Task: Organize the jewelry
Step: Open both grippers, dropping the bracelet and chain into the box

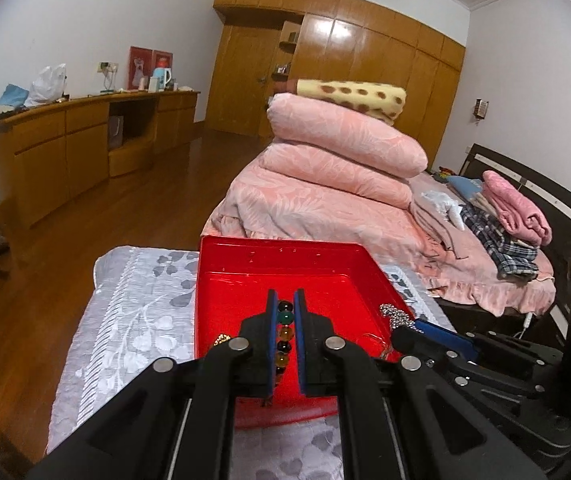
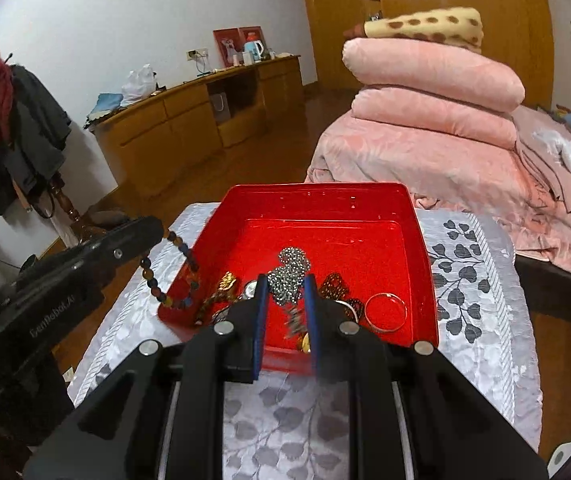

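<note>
A red tray [image 1: 245,276] [image 2: 417,248] stands on a table with a grey leaf-patterned cloth. My left gripper [image 1: 286,306] is shut on a bracelet of coloured beads [image 1: 285,334]; in the right wrist view the bracelet [image 2: 153,280] hangs from it over the tray's left rim. My right gripper [image 2: 286,292] is shut on a silver ball chain [image 2: 289,276] and lifts it a little above the tray floor. The left wrist view shows that chain [image 1: 395,314] at the tray's right side. A gold piece [image 2: 227,282], a dark beaded piece [image 2: 333,286] and a clear bangle [image 2: 385,312] lie in the tray.
The table cloth [image 2: 469,288] reaches around the tray. A bed with pink quilts [image 1: 337,160] stands behind the table. A wooden dresser [image 1: 69,140] lines the left wall. A coat stand with clothes [image 2: 17,120] is at the left.
</note>
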